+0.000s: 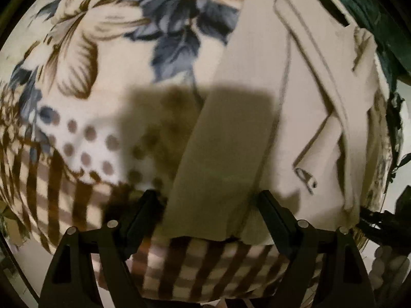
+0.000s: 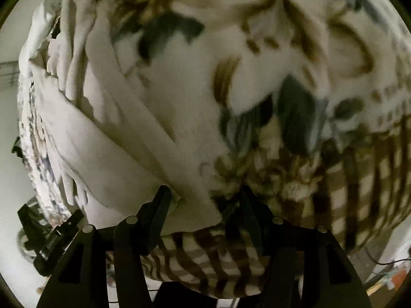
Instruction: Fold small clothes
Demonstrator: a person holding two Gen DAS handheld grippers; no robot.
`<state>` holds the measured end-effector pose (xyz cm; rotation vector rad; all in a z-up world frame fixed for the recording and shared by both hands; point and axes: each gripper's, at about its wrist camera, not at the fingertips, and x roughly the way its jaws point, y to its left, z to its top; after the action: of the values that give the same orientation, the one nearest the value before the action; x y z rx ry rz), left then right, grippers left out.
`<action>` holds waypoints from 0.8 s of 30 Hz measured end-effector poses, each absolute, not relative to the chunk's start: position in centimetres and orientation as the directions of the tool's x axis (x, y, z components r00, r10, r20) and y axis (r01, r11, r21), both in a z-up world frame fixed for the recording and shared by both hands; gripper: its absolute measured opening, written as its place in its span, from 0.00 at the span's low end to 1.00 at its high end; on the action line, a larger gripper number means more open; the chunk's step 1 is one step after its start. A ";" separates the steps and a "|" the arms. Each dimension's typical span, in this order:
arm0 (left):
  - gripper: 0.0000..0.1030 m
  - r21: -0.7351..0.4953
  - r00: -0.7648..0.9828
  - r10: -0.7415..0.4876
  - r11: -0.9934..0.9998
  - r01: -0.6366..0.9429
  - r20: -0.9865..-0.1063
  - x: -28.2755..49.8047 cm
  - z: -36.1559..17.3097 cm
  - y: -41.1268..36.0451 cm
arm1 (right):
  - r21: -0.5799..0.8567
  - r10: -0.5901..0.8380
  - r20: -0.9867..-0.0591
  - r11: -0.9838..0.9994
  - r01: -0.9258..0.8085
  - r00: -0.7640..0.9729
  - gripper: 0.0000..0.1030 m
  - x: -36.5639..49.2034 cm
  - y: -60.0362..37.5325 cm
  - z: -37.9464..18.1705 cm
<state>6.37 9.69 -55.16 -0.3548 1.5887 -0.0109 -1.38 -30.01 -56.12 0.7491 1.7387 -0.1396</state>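
A cream garment (image 1: 269, 133) with seams, folds and a small metal clasp (image 1: 307, 178) lies on a floral and checked blanket (image 1: 97, 82). My left gripper (image 1: 208, 195) is open, its fingers either side of the garment's near strip. In the right wrist view the same cream garment (image 2: 108, 138) lies at the left on the blanket (image 2: 295, 59). My right gripper (image 2: 204, 192) is open, its fingers either side of the garment's near corner. I cannot tell whether the fingers touch the cloth.
A dark green cloth (image 1: 370, 12) lies beyond the garment at the upper right. The blanket's near edge (image 2: 205, 277) drops off just below the fingers. A dark device (image 2: 48, 233) shows at the lower left, over a pale floor.
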 end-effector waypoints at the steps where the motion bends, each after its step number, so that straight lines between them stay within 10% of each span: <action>1: 0.38 -0.226 0.006 -0.230 0.949 -0.219 -0.973 6.3 -54.9 9.6 | 0.294 0.417 -0.903 0.776 0.558 -0.105 0.50 -1.5 -30.1 -56.2; 2: 0.10 -0.227 0.016 -0.230 0.948 -0.223 -0.973 6.2 -54.5 9.5 | 0.303 0.425 -0.900 0.769 0.563 -0.097 0.43 -1.6 -30.1 -56.2; 4: 0.04 -0.245 0.048 -0.241 0.939 -0.243 -0.969 5.8 -53.7 9.8 | 0.330 0.453 -0.886 0.762 0.557 -0.096 0.13 -1.6 -29.9 -56.2; 6: 0.03 -0.244 0.075 -0.232 0.935 -0.257 -0.970 5.3 -52.8 10.0 | 0.340 0.456 -0.885 0.771 0.539 -0.096 0.05 -1.6 -29.5 -55.8; 24: 0.03 -0.433 0.248 -0.355 0.752 -0.498 -0.901 18.6 -46.4 13.0 | 0.551 0.540 -0.824 0.693 0.464 0.172 0.03 12.3 -31.7 -46.4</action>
<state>18.60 12.96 -46.40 -0.7744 1.3566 0.1122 12.27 -31.75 -46.36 0.8849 1.4555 0.0652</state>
